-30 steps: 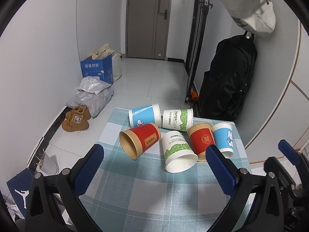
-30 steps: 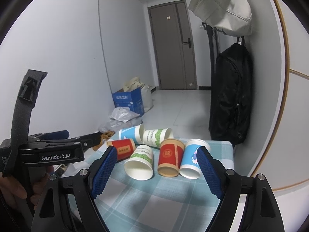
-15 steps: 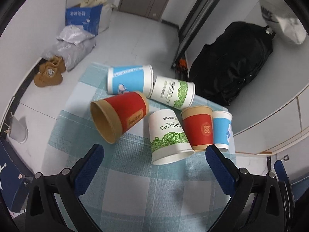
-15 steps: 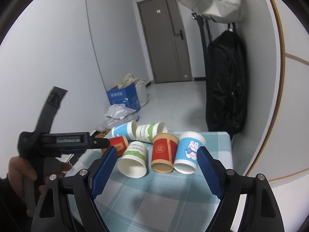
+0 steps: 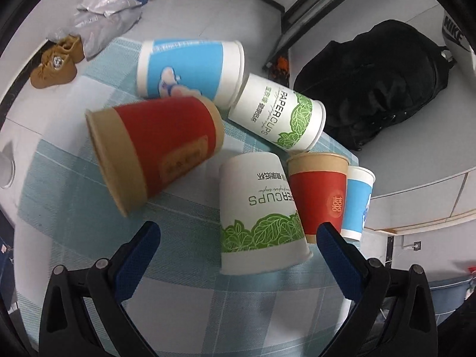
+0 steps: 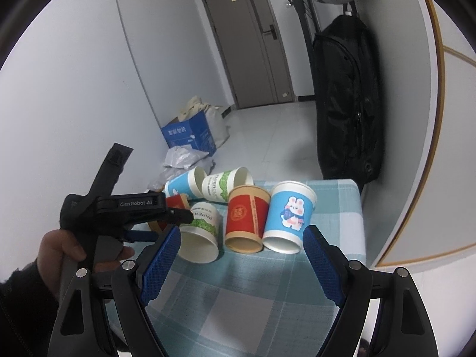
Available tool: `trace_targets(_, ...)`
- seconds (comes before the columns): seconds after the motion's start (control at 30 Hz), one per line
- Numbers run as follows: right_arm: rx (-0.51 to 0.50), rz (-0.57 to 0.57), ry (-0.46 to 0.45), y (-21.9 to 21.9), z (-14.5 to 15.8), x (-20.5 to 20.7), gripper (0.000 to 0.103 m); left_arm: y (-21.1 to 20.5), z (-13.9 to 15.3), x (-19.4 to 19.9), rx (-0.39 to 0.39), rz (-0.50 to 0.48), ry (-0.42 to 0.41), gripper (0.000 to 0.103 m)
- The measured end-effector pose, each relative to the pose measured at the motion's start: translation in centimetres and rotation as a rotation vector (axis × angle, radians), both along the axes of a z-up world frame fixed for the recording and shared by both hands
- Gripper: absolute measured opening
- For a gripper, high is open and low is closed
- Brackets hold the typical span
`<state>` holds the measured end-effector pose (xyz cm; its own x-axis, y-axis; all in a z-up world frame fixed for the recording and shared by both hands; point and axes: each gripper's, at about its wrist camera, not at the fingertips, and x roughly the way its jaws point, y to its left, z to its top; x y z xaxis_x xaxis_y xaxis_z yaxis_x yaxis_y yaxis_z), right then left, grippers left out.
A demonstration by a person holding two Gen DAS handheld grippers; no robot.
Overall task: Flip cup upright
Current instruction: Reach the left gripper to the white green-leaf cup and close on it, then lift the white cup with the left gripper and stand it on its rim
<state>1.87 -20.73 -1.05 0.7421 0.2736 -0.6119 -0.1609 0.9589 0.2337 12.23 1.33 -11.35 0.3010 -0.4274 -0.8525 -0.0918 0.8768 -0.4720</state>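
Blue ribbed fingers (image 5: 139, 253), glossy tapered cups (image 5: 258, 211)

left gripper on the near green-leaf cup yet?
Apart. The left wrist view shows the open left gripper with tablecloth visible between its left pad and the green-leaf cup; neither pad touches it.

Left wrist view: steep downward look from close above the near half of the checked tablecloth (image 5: 184, 303), framed by its own blue fingers (image 5: 139, 253). Right wrist view: lower, farther back, level toward the door (image 6: 253, 38). Shared: the six-cup cluster (image 6: 247, 214) near the far edge.
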Motion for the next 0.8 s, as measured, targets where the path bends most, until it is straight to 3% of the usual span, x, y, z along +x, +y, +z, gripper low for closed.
trace_targets(0.17, 0.038, -0.002, 0.032, -0.1, -0.2, 0.4, 0.084, -0.9, 0.5, 0.0, 0.018, -0.023, -0.009, 0.093)
trace_targets(0.27, 0.041, 0.001, 0.026, 0.1, 0.0, 0.3, 0.084, -1.7, 0.3, 0.0, 0.045, -0.056, 0.004, 0.081)
trace_targets(0.37, 0.044, 0.009, 0.024, 0.2, 0.0, 0.1, 0.085, -2.1, 0.4, -0.4, 0.019, -0.063, 0.013, 0.061)
trace_targets(0.6, 0.034, 0.007, 0.013, 0.1, 0.4, -0.1, 0.084, -0.9, 0.7, -0.4, -0.001, -0.058, 0.000, 0.057)
trace_targets(0.8, 0.012, 0.012, -0.004, 0.7, 0.8, -0.7, 0.084, -1.1, 3.2, -2.0, -0.058, -0.082, -0.055, 0.057)
